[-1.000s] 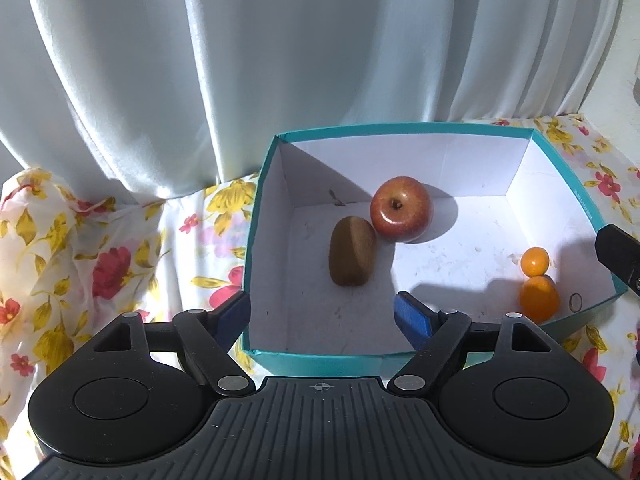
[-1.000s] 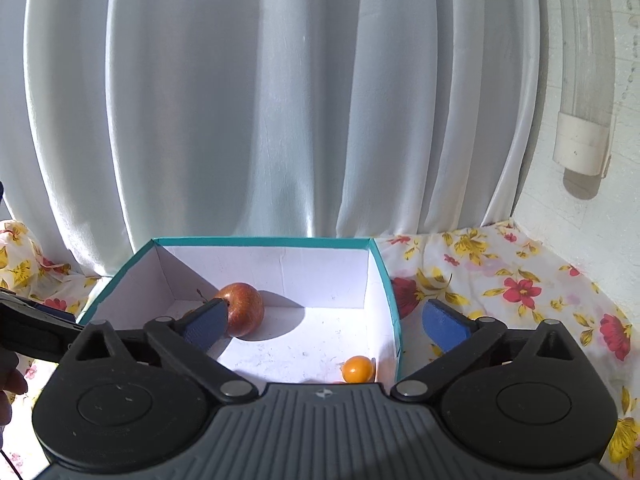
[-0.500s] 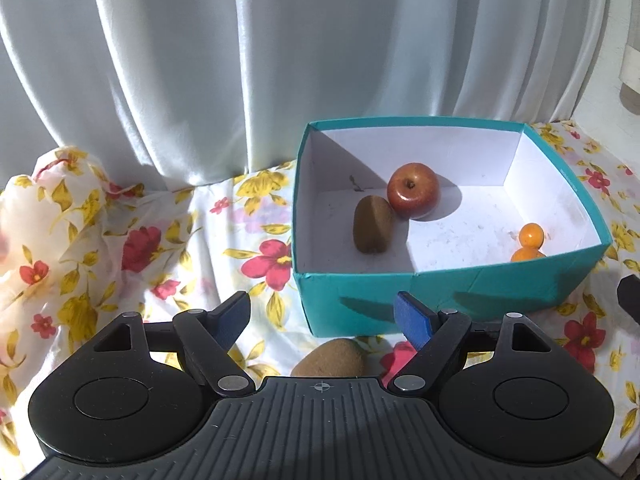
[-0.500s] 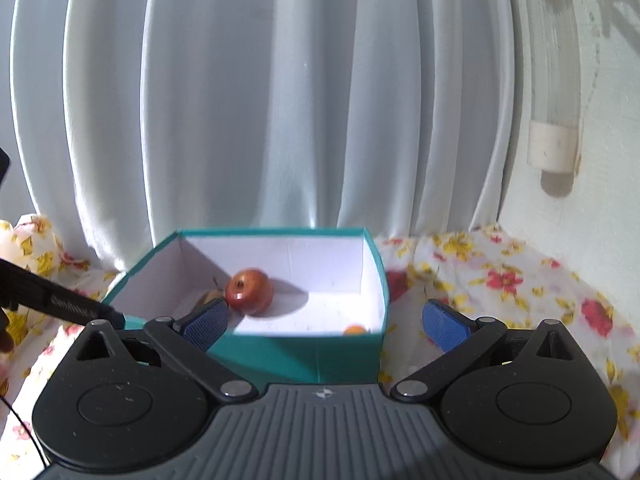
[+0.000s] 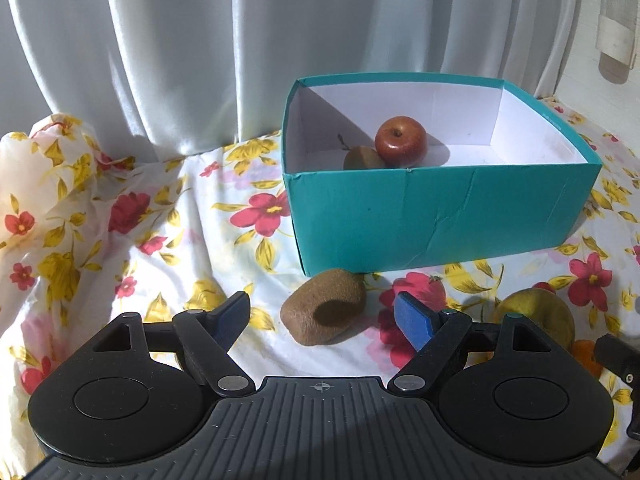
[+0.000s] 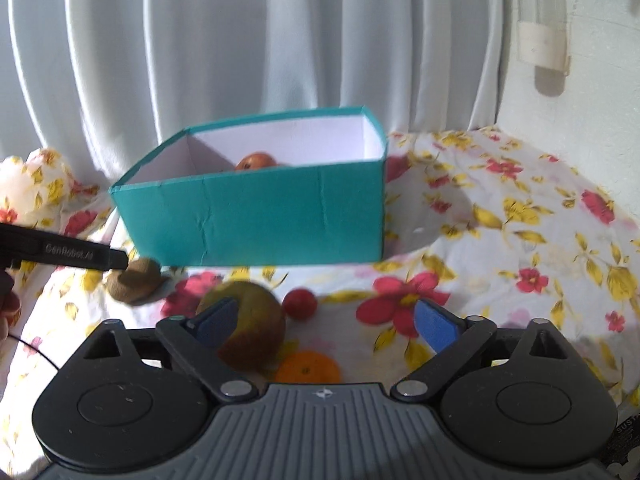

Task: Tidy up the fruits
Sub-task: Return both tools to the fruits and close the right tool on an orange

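A teal box [image 5: 440, 216] with a white inside holds a red apple [image 5: 401, 141] and a kiwi [image 5: 362, 159]. In front of it on the floral cloth lies a second kiwi [image 5: 324, 312], just ahead of my open left gripper [image 5: 322, 310] and in line with its gap. The pads do not touch it. In the right wrist view the box [image 6: 260, 216] stands behind a yellow-green fruit [image 6: 248, 320], a small red fruit [image 6: 301, 304] and an orange [image 6: 308, 368]. My right gripper [image 6: 324, 312] hovers over these. Its jaws are closing and press on nothing.
Rumpled floral cloth [image 5: 132, 240] covers the surface, bunched up at the far left. A pale curtain [image 5: 200, 60] hangs right behind the box. A white wall with a pipe [image 6: 540, 40] bounds the right side. The left gripper's finger [image 6: 64, 254] reaches in near the kiwi [image 6: 136, 276].
Both grippers drew back from above the box and sank toward the cloth in front of it. The loose fruits there came into view. The right jaws narrowed a little.
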Action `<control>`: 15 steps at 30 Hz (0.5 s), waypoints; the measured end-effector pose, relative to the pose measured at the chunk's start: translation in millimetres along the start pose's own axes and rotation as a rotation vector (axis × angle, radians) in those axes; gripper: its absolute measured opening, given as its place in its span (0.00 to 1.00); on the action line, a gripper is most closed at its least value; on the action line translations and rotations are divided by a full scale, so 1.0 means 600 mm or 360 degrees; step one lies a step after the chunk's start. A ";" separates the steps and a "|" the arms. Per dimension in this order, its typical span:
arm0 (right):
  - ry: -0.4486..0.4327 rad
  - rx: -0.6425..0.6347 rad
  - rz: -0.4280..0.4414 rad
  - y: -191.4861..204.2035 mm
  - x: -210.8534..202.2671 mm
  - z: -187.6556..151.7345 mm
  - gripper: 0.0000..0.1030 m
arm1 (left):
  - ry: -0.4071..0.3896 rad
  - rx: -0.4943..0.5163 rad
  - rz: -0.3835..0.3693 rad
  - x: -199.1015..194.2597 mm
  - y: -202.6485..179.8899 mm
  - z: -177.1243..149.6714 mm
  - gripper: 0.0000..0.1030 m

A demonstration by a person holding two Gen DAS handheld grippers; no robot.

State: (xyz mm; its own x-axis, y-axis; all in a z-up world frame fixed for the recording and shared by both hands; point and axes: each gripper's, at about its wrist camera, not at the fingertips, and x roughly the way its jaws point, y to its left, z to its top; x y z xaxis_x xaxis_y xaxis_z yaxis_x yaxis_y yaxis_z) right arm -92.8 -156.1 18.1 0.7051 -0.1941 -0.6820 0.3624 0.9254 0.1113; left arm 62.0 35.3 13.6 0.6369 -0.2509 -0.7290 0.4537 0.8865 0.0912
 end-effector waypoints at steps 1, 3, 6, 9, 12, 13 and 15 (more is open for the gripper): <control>0.0015 -0.0025 -0.0005 0.005 0.003 -0.005 0.91 | 0.0006 -0.0002 -0.0004 0.003 0.002 -0.004 0.82; 0.0047 -0.0063 -0.0010 0.012 0.009 -0.011 0.90 | 0.0015 -0.0013 -0.0001 0.009 0.007 -0.011 0.82; 0.0097 -0.0062 0.0002 0.014 0.019 -0.018 0.84 | 0.0054 -0.0006 0.0028 0.024 0.010 -0.018 0.82; 0.0136 -0.0062 0.0004 0.015 0.028 -0.025 0.83 | 0.0077 0.0003 0.0028 0.038 0.013 -0.021 0.82; 0.0174 -0.0082 0.0026 0.019 0.036 -0.030 0.76 | 0.0080 0.0060 0.0034 0.055 0.009 -0.019 0.82; 0.0191 -0.0089 0.0029 0.020 0.040 -0.031 0.74 | 0.0085 0.0073 0.0043 0.061 0.008 -0.017 0.82; 0.0219 -0.0095 0.0028 0.022 0.046 -0.033 0.69 | 0.0105 0.0082 0.0041 0.075 0.010 -0.013 0.81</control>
State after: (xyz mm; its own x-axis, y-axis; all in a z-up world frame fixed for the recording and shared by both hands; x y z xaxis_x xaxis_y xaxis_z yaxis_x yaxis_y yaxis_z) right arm -80.7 -142.6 -13.8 0.6193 -0.1353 -0.7734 0.3111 0.9467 0.0835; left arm 88.5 32.3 -23.8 0.6073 -0.2006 -0.7687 0.4703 0.8706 0.1443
